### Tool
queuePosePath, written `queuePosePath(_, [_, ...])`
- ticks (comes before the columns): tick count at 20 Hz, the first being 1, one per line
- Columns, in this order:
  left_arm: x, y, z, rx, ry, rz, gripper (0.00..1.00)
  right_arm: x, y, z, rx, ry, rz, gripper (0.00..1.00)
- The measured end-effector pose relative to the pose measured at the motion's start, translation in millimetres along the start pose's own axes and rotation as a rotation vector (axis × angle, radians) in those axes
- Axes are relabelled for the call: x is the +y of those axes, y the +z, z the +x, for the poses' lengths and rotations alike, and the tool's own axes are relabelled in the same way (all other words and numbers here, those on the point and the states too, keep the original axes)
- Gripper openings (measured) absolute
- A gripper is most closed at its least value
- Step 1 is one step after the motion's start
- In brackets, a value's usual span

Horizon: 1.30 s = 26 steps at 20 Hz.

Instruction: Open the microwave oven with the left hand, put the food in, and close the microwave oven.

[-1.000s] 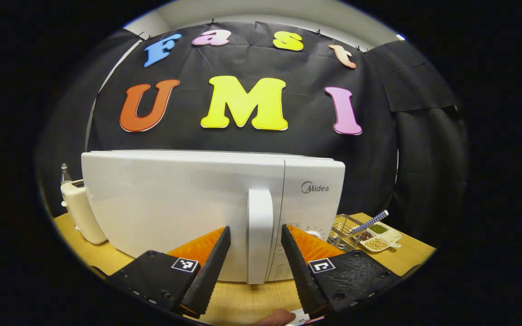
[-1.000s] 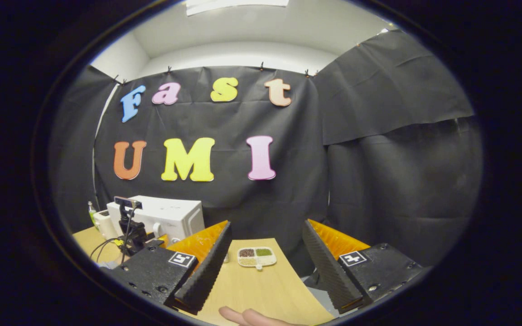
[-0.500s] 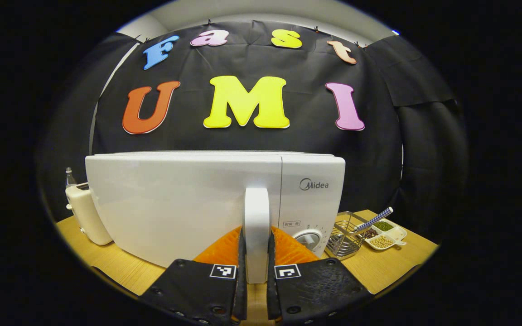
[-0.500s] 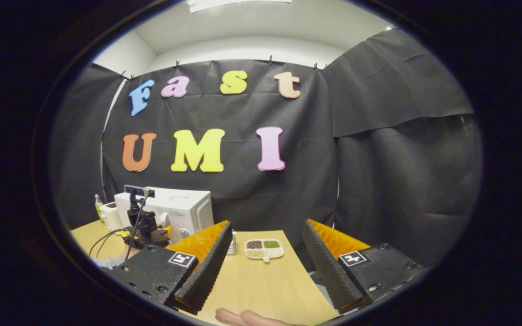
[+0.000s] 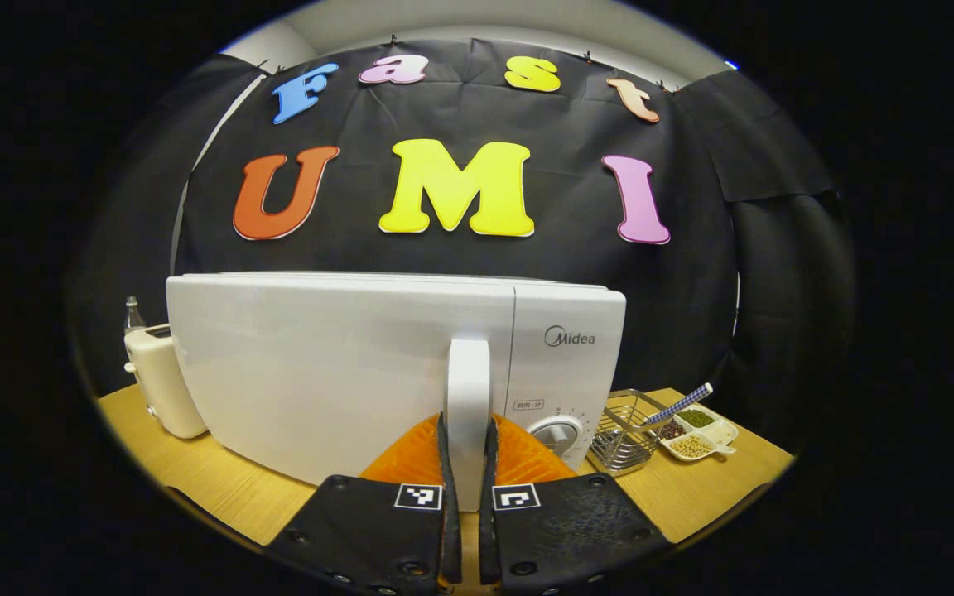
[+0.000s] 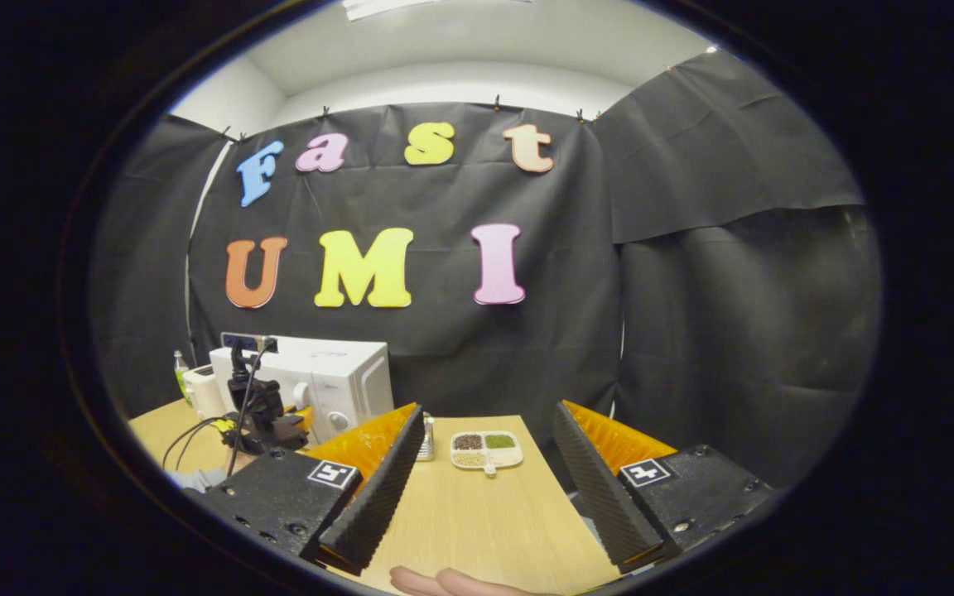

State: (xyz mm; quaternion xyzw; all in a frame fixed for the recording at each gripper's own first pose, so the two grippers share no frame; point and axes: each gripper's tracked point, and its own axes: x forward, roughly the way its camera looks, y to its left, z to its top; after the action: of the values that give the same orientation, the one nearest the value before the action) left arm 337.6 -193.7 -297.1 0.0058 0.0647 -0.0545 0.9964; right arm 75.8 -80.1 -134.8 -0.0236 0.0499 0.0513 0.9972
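A white microwave oven [image 5: 336,364] stands on the wooden table, its door closed. My left gripper [image 5: 465,497] is shut on the door's upright white handle [image 5: 468,389], one finger pressing each side. In the right gripper view the same microwave [image 6: 336,381] sits far off at the left, with the left gripper's body and cable [image 6: 257,414] in front of it. My right gripper [image 6: 485,488] hangs open over the table with nothing between its fingers. A divided white dish of beans and grains [image 6: 486,449] lies ahead of it; the same dish [image 5: 696,434] rests right of the microwave.
A cream toaster [image 5: 161,381] and a small bottle [image 5: 132,313] stand left of the microwave. A wire basket [image 5: 624,430] with a checked stick sits between microwave and dish. A person's fingers [image 6: 444,582] show at the bottom of the right gripper view. The table edge [image 6: 556,488] drops off at the right.
My left gripper went from open around the handle to shut on it, and has shifted slightly since. The right gripper drifted a little, still open.
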Motion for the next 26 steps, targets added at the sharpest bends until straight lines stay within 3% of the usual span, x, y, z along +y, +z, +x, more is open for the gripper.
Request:
queuePosePath(2, [0.3,1.2,-3.6,-0.008,0.004,0.04,0.08,1.4,-3.6,3.2,0.008,-0.001,0.001,1.0])
queuePosePath(4, [1.0,-1.4,-3.9,0.0,-0.019,0.016,0.07,5.8,-7.3,4.5,0.023,0.009,0.015,1.0])
queuePosePath(5, [1.3,-2.6,-5.2,0.013,-0.03,-0.011,0.08,8.0,-8.9,5.4,0.03,0.017,0.02,0.92])
queuePosePath(6, [0.3,-1.1,-7.0,0.016,-0.034,-0.026,0.07,7.7,-10.2,5.8,0.032,0.017,0.022,1.0])
queuePosePath(8, [-0.5,0.8,-10.3,0.008,-0.027,-0.002,0.07,3.9,-12.3,6.7,0.034,0.006,0.015,1.0])
queuePosePath(9, [0.8,3.0,-19.7,-0.006,-0.02,0.003,0.08,2.2,-13.5,6.5,0.036,0.001,0.011,1.0])
queuePosePath(10, [2.3,-0.2,-26.2,-0.018,-0.022,0.003,0.08,2.0,-14.8,7.5,0.038,0.0,0.008,0.91])
queuePosePath(12, [3.4,-1.4,-39.5,-0.037,-0.06,0.02,0.08,4.0,-16.5,6.1,0.043,0.0,0.01,0.91])
queuePosePath(13, [4.9,-4.9,-48.1,-0.025,-0.077,0.017,0.07,6.1,-16.9,5.3,0.045,0.002,0.012,1.0])
queuePosePath(20, [31.0,-11.0,-118.2,-0.032,-0.163,-0.014,0.07,33.4,-10.5,-20.7,0.039,0.023,-0.001,1.0])
queuePosePath(21, [35.8,-11.1,-128.0,-0.031,-0.168,-0.008,0.07,38.8,-8.3,-26.4,0.036,0.029,-0.008,0.92])
queuePosePath(22, [41.6,-11.0,-139.8,-0.031,-0.169,0.005,0.07,43.3,-7.8,-31.7,0.035,0.033,-0.012,1.0])
queuePosePath(26, [73.4,-16.1,-177.2,-0.026,-0.159,0.012,0.07,63.2,-2.2,-53.6,0.026,0.06,-0.029,1.0])
